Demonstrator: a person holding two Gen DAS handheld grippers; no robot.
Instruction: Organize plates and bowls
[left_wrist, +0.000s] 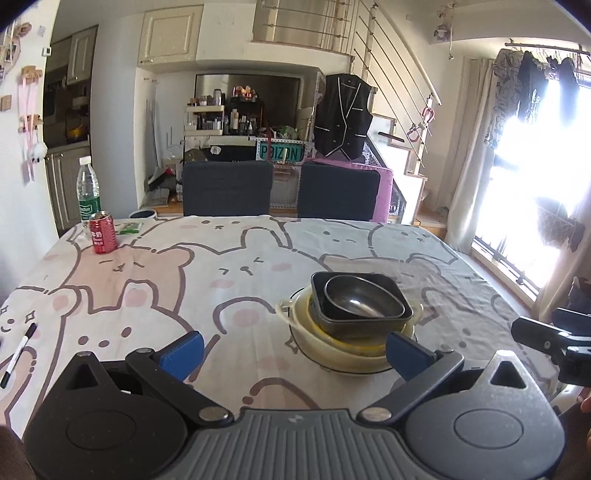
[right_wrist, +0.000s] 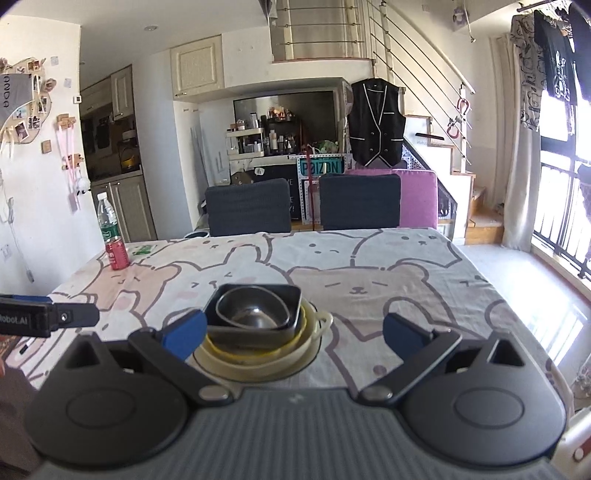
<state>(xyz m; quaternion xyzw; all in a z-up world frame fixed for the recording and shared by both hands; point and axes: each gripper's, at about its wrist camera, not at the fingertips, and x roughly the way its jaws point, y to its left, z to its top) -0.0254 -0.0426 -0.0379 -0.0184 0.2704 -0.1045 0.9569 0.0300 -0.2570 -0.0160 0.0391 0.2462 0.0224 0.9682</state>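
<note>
Dishes are nested in one stack on the tabletop (left_wrist: 258, 258), near side, right of centre in the left wrist view. Bottom to top: clear glass plate (left_wrist: 295, 338), cream bowl with small side handles (left_wrist: 354, 354), yellow-rimmed dish inside it (left_wrist: 332, 338), black square bowl (left_wrist: 360, 321), steel bowl (left_wrist: 364, 299) sitting tilted in the black one. The same stack shows in the right wrist view, cream bowl (right_wrist: 258, 363) just ahead of the camera, left of centre.

Left tongs (left_wrist: 295, 349): jaws wide apart, nothing between the blue pads (left_wrist: 183, 352). The right-hand pad sits in front of the cream bowl's near rim; can't tell whether it touches.

Right tongs (right_wrist: 295, 332): jaws fully spread, nothing gripped. The left-hand pad (right_wrist: 184, 334) overlaps the stack's left edge in view; contact can't be told. The right-hand pad is well clear over the cloth.

Each tool appears in the other's camera: the right one at the right edge of the left view, the left one at the left edge of the right view.

Far left on the tabletop: red can (left_wrist: 102, 232), water bottle (left_wrist: 88, 192) just behind it, small green packet (left_wrist: 130, 227) beside the can. Black-and-white marker pen (left_wrist: 18, 354) lies near left. Two dark chairs (left_wrist: 228, 188) stand at the far side. The cloth has a cartoon bunny and bear print.
</note>
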